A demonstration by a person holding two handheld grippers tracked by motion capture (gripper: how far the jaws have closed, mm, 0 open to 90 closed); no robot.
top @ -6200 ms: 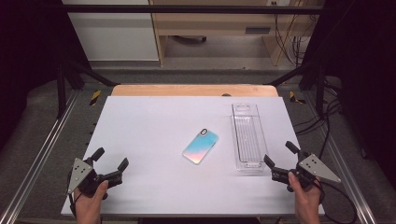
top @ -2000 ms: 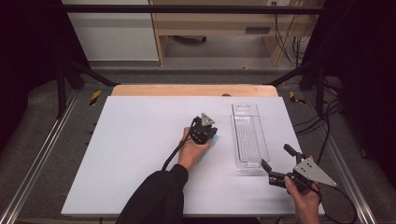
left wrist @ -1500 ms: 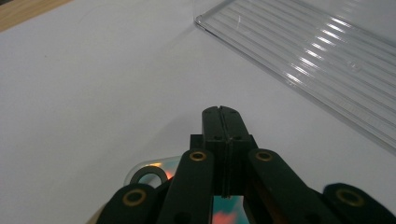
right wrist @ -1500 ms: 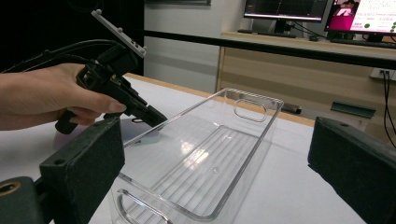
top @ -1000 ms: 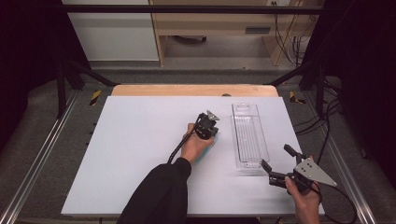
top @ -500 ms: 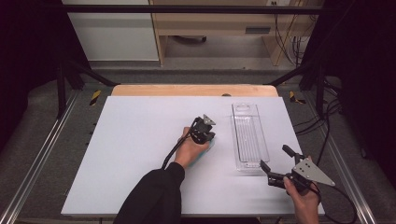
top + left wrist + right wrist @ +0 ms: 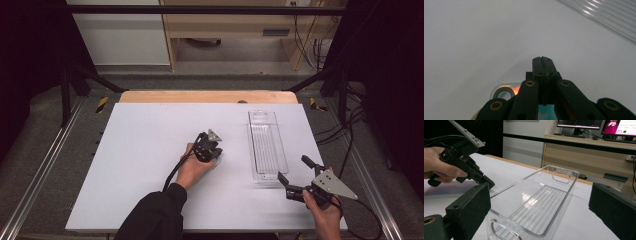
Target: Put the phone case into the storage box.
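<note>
The left tongs [image 7: 216, 148], shut with nothing between them, press down on the phone case [image 7: 506, 90] mid-bench, mostly hidden, so its long axis cannot be told. The right tongs [image 7: 294, 176] stand wide before the clear tray [image 7: 266, 145] on the white bench [image 7: 140, 150].

1. White table top [image 7: 150, 165] is seen, wooden edge [image 7: 207, 96] along its far side.
2. Wooden furniture [image 7: 225, 30] is placed behind.
3. Cables [image 7: 305, 27] are hung at back right.
4. Monitors [image 7: 596, 123] are seen lit.
</note>
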